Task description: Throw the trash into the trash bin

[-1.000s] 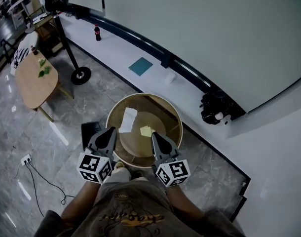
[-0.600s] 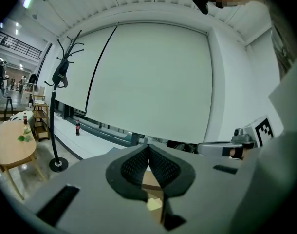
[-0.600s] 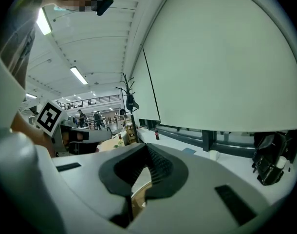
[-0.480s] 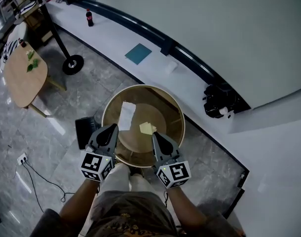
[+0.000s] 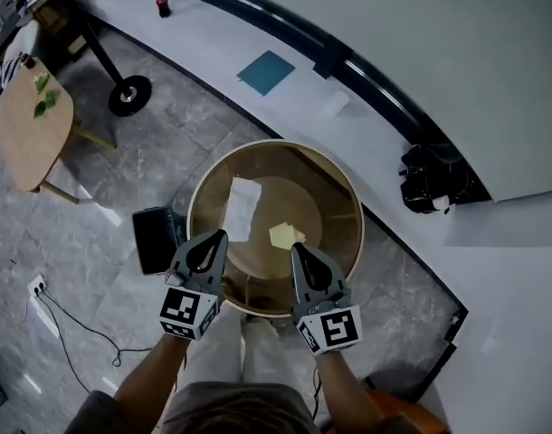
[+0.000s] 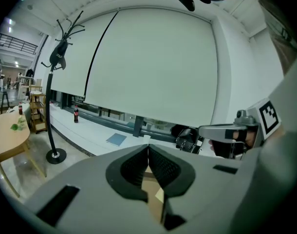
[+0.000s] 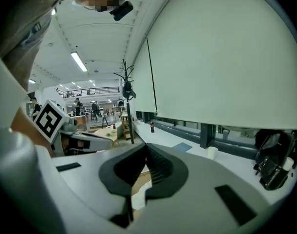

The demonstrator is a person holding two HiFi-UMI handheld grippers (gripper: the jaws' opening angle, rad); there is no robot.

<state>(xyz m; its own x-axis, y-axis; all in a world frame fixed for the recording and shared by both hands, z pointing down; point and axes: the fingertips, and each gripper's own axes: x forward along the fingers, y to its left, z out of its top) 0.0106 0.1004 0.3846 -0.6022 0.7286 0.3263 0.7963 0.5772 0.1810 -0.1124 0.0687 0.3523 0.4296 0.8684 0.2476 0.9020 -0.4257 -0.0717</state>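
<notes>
trash lies on the round desk (image 5: 335,197): a white paper (image 5: 242,206) and, just right of it, a yellow scrap (image 5: 285,235). left claw (image 5: 218,237) is closed on nothing, its tip over the desk's near side by the paper. right claw (image 5: 298,248) is closed and empty too, its tip just beside the scrap. a dark box (image 5: 155,240) sits on the floor left of the desk.
</notes>
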